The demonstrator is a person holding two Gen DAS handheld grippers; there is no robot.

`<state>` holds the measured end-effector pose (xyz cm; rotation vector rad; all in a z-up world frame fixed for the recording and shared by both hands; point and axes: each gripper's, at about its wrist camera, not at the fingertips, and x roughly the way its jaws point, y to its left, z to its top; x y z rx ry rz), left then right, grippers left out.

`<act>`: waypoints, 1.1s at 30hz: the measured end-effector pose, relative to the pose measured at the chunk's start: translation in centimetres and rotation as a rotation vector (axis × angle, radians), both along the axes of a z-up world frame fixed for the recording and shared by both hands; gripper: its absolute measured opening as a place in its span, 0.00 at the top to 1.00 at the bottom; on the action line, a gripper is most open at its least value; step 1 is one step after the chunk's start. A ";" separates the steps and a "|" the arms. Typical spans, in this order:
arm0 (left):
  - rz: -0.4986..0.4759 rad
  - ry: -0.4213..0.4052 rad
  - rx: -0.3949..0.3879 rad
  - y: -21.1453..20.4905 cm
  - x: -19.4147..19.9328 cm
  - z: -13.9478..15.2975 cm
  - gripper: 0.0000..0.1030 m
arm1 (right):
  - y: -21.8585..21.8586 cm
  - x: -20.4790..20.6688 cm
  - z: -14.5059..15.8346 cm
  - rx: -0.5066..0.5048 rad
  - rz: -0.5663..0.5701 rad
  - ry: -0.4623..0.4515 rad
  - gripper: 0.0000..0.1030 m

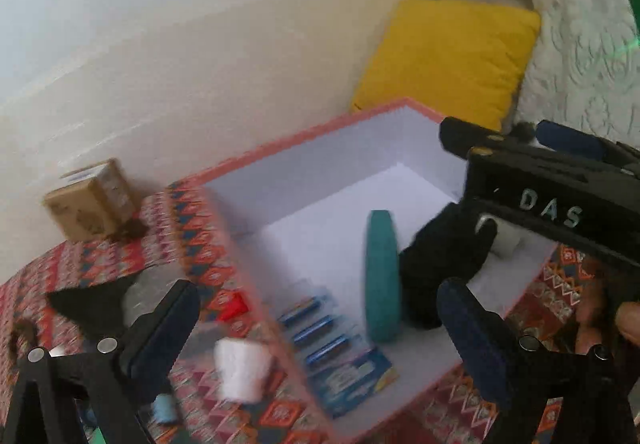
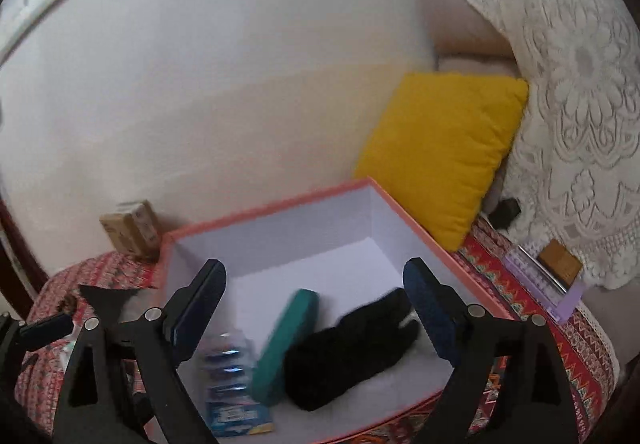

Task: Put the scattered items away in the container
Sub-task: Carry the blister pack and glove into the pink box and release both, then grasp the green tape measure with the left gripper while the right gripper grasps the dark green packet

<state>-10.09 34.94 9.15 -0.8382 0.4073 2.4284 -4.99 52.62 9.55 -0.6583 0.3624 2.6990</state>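
Both my left gripper (image 1: 318, 318) and right gripper (image 2: 316, 306) hang spread apart and empty over the box (image 1: 304, 131), while the white roll (image 1: 242, 370), blurred, lies outside by its wall, so a hasty reach may knock it away.

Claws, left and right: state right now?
Left claw: open, holding nothing.
Right claw: open, holding nothing, above the box.

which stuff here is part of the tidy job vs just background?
Job:
- pink-rimmed box, the container
- in it: teal case, black cloth, battery pack
- outside it: white roll, red item, black piece

Background:
- yellow cushion
- lace cover
- cardboard box
- patterned cloth
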 end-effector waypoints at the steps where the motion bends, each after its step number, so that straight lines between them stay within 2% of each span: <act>1: 0.024 0.006 0.003 -1.4 0.4 0.3 0.03 | -1.5 0.3 0.4 0.004 0.021 0.013 0.09; 5: 0.131 -0.010 0.018 -8.2 0.7 0.8 0.03 | -7.3 1.6 1.8 0.018 0.106 0.065 0.08; 9: 0.225 -0.031 0.022 -14.7 1.7 -0.2 0.02 | -13.1 2.8 2.9 0.019 0.201 0.113 0.07; 15: 0.345 -0.078 0.001 -22.7 3.1 -4.7 0.02 | -21.6 4.1 1.8 0.045 0.329 0.124 0.06; 19: 0.417 -0.121 -0.018 -26.2 3.2 -9.5 0.02 | -27.1 4.8 -2.0 0.064 0.400 0.089 0.05; 24: 0.521 -0.192 0.061 -30.5 1.6 -14.4 0.02 | -32.9 4.0 -8.8 0.117 0.459 -0.054 0.05; 27: 0.542 -0.216 0.079 -31.5 0.6 -16.2 0.02 | -34.0 2.9 -12.6 0.068 0.455 -0.156 0.05; 29: 0.536 -0.222 0.061 -31.4 -0.1 -17.1 0.02 | -34.2 1.8 -14.6 0.040 0.443 -0.216 0.05; 33: 0.515 -0.252 0.071 -31.1 -1.8 -18.1 0.02 | -33.1 -0.1 -17.1 -0.001 0.395 -0.270 0.05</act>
